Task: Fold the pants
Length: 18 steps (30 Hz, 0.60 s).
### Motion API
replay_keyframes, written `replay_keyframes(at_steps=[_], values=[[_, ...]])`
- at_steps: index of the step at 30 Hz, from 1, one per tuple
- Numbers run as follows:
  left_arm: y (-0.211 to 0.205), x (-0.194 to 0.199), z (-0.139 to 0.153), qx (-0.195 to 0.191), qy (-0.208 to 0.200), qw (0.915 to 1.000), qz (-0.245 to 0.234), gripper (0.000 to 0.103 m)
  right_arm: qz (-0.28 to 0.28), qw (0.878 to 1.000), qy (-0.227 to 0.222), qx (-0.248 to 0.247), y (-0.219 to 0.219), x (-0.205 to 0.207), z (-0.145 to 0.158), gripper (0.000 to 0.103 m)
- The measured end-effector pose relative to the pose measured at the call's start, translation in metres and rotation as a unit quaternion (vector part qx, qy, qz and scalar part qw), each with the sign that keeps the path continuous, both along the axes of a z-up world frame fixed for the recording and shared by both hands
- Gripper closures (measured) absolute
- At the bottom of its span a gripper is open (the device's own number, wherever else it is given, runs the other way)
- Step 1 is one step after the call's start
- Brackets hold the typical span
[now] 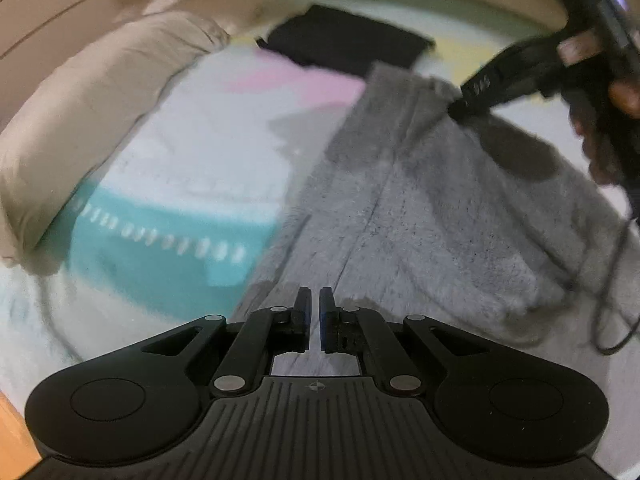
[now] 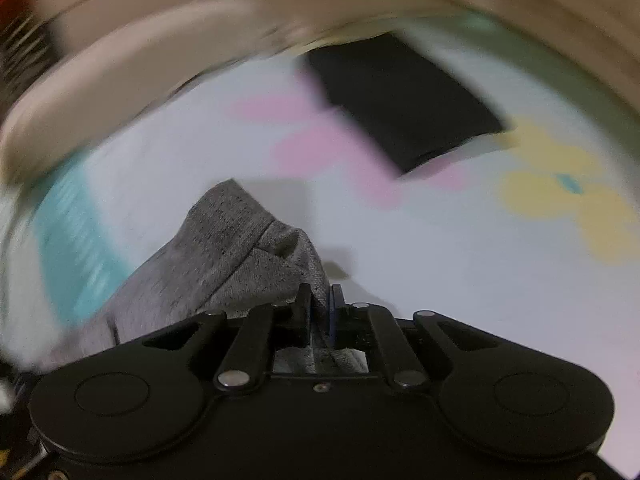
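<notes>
Grey fleece pants (image 1: pixel 420 208) lie on a bed, inside out side up, stretching from my left gripper toward the upper right. My left gripper (image 1: pixel 315 304) sits at the near end of the pants, its jaws nearly closed with a narrow gap; no cloth shows between them. My right gripper (image 2: pixel 320 304) is shut on a bunched corner of the grey pants (image 2: pixel 236 248) and holds it lifted above the bed. In the left wrist view the right gripper (image 1: pixel 460 110) pinches the far upper edge of the pants.
The bed sheet (image 1: pixel 192 152) is white with teal, pink and yellow patches. A folded black garment (image 1: pixel 344 36) lies at the far side, also in the right wrist view (image 2: pixel 404 100). A beige pillow (image 1: pixel 80 120) lies at the left. A cable (image 1: pixel 608 312) hangs at the right.
</notes>
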<state>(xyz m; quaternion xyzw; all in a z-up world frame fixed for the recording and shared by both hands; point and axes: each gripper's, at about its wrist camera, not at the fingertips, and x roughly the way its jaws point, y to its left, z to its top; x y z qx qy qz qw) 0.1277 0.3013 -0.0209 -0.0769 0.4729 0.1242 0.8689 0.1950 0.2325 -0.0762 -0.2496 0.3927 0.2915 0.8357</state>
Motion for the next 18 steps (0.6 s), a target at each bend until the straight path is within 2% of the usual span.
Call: replay_keyframes(at_steps=[2, 4, 8, 9, 11, 14, 16, 18], values=[[0.002, 0.003, -0.003, -0.034, -0.006, 0.9994, 0.0, 0.099, -0.032, 0.999, -0.008, -0.001, 0.003, 0.011, 0.005, 0.091], [0.002, 0.008, -0.012, -0.059, 0.007, 0.9982, 0.006, 0.099, -0.038, 0.999, 0.002, 0.004, 0.003, 0.014, 0.008, 0.091], [-0.004, 0.016, -0.042, -0.075, 0.07, 0.9946, 0.016, 0.099, -0.027, 1.0, -0.002, 0.007, -0.002, -0.006, 0.026, 0.091], [0.0, 0.018, -0.047, -0.083, 0.074, 0.9935, 0.024, 0.099, -0.026, 1.0, -0.005, 0.005, -0.003, -0.013, 0.033, 0.091], [0.016, 0.014, -0.043, -0.128, 0.063, 0.9879, 0.061, 0.099, -0.027, 1.0, -0.002, 0.014, -0.007, -0.03, 0.05, 0.091], [0.052, -0.008, -0.033, -0.181, 0.031, 0.971, 0.153, 0.099, -0.01, 1.0, -0.003, 0.028, -0.005, -0.069, 0.066, 0.091], [0.075, -0.028, -0.019, -0.178, -0.005, 0.9623, 0.205, 0.099, 0.012, 0.999, -0.016, 0.028, -0.004, -0.104, 0.072, 0.09], [0.096, -0.051, -0.003, -0.145, -0.041, 0.9555, 0.254, 0.099, 0.031, 0.999, -0.01, 0.032, -0.001, -0.138, 0.07, 0.09]])
